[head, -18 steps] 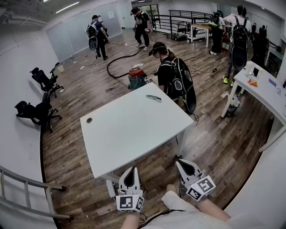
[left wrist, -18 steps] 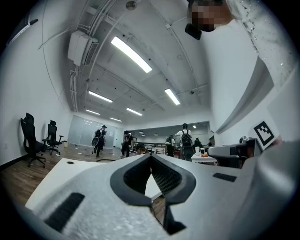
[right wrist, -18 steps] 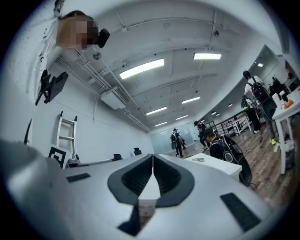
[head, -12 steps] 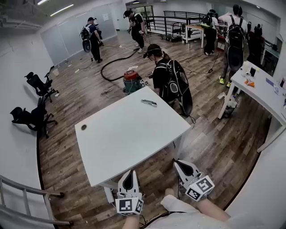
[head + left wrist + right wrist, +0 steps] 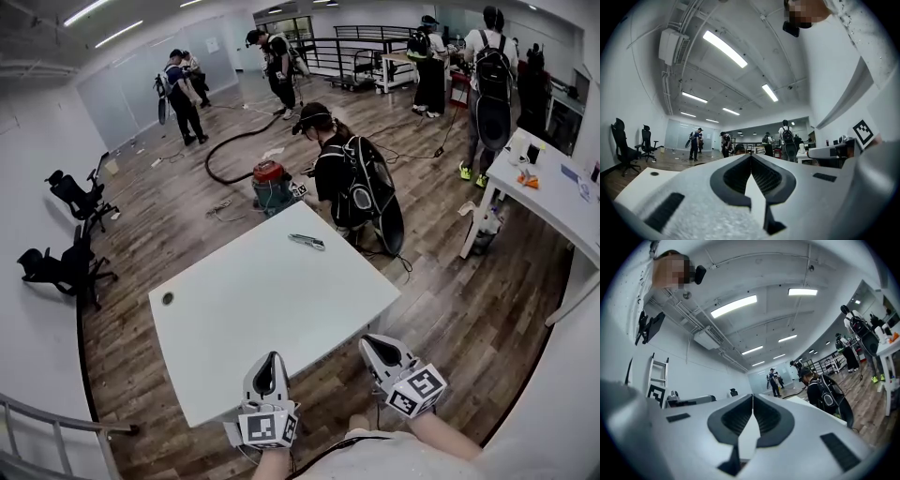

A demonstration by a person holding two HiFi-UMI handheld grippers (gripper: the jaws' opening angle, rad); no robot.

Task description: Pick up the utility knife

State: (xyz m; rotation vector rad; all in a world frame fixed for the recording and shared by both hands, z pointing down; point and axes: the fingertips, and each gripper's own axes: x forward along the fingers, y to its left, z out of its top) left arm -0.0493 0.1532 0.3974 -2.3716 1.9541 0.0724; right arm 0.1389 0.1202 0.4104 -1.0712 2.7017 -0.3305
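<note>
The utility knife (image 5: 307, 242), grey and slim, lies near the far edge of the white table (image 5: 262, 309) in the head view. My left gripper (image 5: 271, 357) is held at the table's near edge, shut and empty. My right gripper (image 5: 367, 341) hovers off the table's near right corner, also shut with nothing in it. Both are far from the knife. In the left gripper view the jaws meet at the tips (image 5: 751, 156); the right gripper view shows the same (image 5: 753, 395). The knife is not visible in either gripper view.
A person with a backpack (image 5: 349, 178) stands just beyond the table's far edge beside a red vacuum (image 5: 270, 184). A small dark disc (image 5: 167, 298) sits on the table's left. Another white table (image 5: 544, 178) is at right. Office chairs (image 5: 66, 262) stand at left.
The view has shifted closer over the table; the knife and table sit lower and more left in the frame. Both grippers stay shut and keep their places at the bottom.
</note>
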